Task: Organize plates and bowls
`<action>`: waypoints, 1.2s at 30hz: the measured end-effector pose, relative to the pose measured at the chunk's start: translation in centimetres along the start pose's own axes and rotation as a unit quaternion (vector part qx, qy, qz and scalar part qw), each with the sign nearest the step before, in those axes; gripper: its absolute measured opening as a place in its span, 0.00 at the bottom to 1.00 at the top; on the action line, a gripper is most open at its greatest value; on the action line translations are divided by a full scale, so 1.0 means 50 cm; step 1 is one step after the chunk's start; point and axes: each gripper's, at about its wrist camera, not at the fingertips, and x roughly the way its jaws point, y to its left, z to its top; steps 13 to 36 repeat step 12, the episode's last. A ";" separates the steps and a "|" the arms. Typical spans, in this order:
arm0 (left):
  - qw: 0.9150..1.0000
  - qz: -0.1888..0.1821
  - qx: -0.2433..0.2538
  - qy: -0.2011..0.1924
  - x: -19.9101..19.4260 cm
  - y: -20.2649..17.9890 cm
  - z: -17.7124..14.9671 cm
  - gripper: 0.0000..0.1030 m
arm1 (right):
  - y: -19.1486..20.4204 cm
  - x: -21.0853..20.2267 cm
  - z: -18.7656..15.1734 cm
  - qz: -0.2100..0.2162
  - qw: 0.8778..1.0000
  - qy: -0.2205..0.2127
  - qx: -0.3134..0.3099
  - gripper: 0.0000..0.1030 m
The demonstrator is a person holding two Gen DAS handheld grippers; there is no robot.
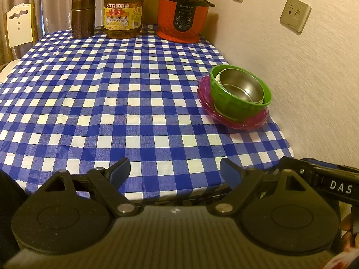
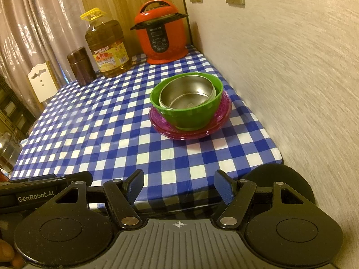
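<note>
"5.7" on oil bottle (image 1: 123,9) label, upper middle; "GenRobot.AI" lower left on left gripper (image 2: 56,185). Both grippers, right gripper (image 2: 178,187) too, spread open, holding nothing.

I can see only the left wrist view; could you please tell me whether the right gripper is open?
Observer: Yes, the right gripper is open, with nothing between its fingers.
Operator: Thank you. Is anything inside the steel bowl?
Observer: No, the steel bowl is empty down to its bottom and sits nested in the green bowl.
Operator: My view cuts off the top of the oil bottle. Is it capped?
Observer: Yes, the oil bottle has a yellow cap and handle on top.
</note>
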 end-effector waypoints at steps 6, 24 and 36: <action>1.000 0.005 0.010 0.000 0.000 0.000 -0.004 0.83 | 0.001 0.002 -0.005 0.000 1.000 0.001 0.000 0.67; 1.000 -0.002 0.000 -0.004 -0.002 0.008 -0.006 0.83 | 0.003 0.005 -0.011 -0.001 1.000 0.002 0.002 0.67; 1.000 -0.002 0.000 -0.004 -0.002 0.008 -0.006 0.83 | 0.003 0.005 -0.011 -0.001 1.000 0.002 0.002 0.67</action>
